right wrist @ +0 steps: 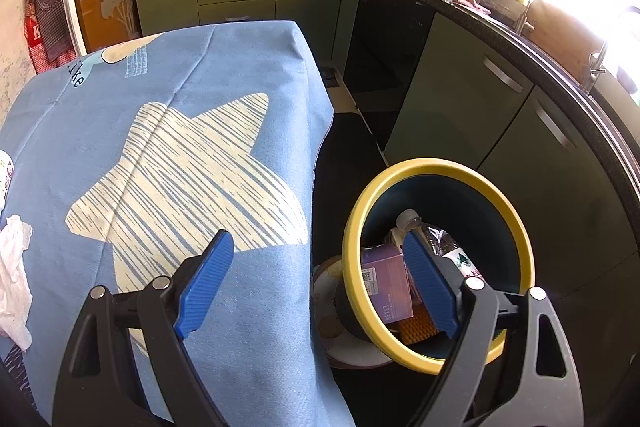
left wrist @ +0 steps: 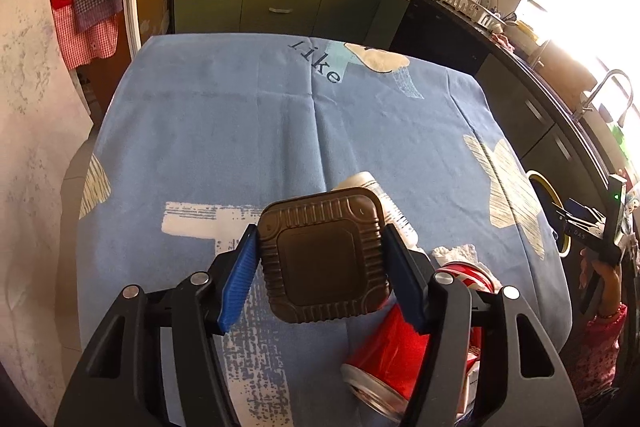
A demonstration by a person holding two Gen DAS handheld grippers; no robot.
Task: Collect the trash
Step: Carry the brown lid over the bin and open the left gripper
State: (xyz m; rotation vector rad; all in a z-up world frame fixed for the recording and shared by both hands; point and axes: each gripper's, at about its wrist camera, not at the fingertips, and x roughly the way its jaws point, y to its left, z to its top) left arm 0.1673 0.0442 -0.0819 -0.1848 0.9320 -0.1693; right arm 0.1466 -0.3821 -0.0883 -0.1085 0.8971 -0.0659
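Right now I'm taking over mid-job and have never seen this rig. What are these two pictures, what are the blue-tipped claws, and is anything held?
No robot here: a person carries a two-finger gripper in each hand, each with a wide-angle camera looking along its fingers.

The left gripper, in its own view, has its blue pads pressed on a dark square ribbed container. Below it, on the blue tablecloth, lie a red can, a white bottle and crumpled tissue.

The right gripper is open and holds nothing. It hangs past the table's edge, near a yellow-rimmed bin on the floor, which already holds a plastic bottle and a purple box.
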